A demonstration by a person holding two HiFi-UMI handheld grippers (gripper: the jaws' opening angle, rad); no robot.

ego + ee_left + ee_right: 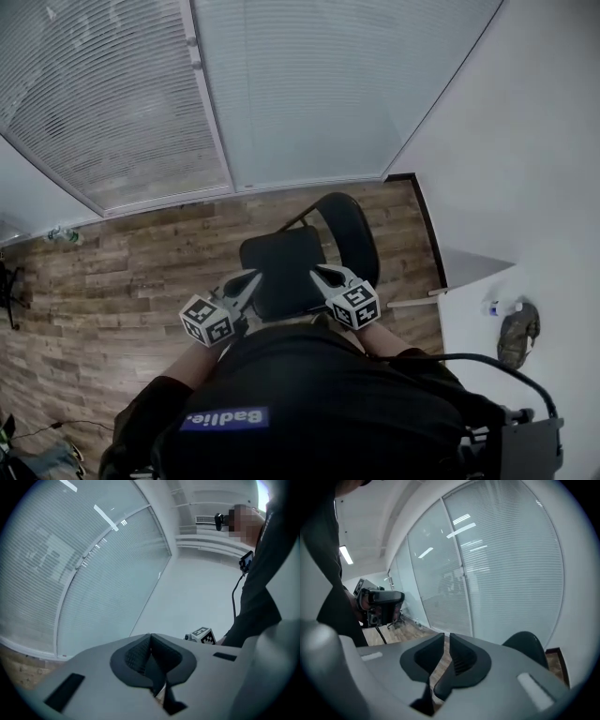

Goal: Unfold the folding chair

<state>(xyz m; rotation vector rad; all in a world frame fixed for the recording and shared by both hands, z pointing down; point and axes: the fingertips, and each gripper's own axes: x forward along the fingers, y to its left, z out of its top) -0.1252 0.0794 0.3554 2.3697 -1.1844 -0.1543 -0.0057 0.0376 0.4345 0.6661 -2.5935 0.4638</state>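
The black folding chair (281, 267) stands opened on the wooden floor, seat flat and its rounded backrest (349, 230) toward the white wall. Both grippers are held up close to the person's body, above the seat's near edge and touching nothing. In the left gripper (251, 278) (150, 637) the jaws are pressed together and empty. A narrow gap shows between the jaws of the right gripper (319, 274) (446, 635), with nothing in it. The chair's backrest (526, 648) peeks over the right gripper's body in the right gripper view.
A glass wall with blinds (281, 84) runs behind the chair. A white wall (506, 141) stands on the right. A white table (464, 328) at the right carries a small bottle (503, 307) and a camouflage-patterned item (517, 335). Wooden floor (112, 281) spreads left.
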